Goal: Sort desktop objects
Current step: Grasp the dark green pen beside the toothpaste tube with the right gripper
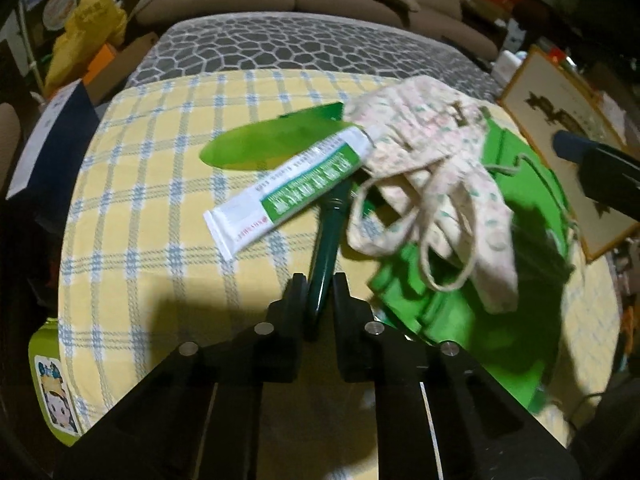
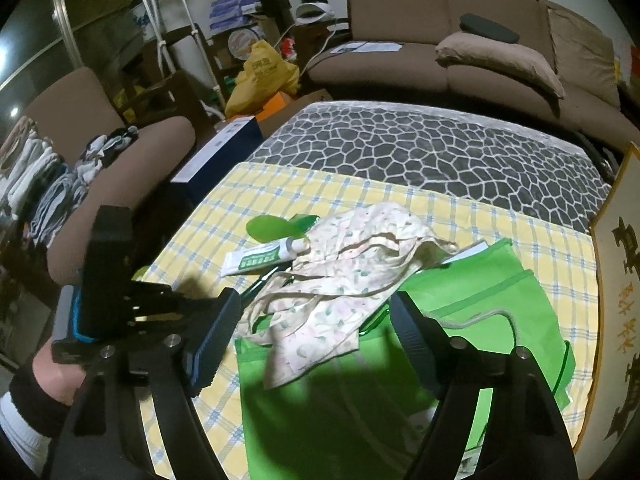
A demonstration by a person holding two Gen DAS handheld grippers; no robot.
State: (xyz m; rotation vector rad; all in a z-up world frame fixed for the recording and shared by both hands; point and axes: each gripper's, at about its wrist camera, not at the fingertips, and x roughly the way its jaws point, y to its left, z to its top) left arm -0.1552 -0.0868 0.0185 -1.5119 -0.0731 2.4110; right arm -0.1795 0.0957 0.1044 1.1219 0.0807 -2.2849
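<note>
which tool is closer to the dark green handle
Left. The left tool is shut on the dark green handle. The right tool is open over the floral cloth and green bag, off to the handle's side.

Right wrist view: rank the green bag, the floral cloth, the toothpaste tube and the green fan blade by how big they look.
1. green bag, though it lies nearest the camera
2. floral cloth
3. toothpaste tube
4. green fan blade, partly hidden, so its place against the tube is unsure
</note>
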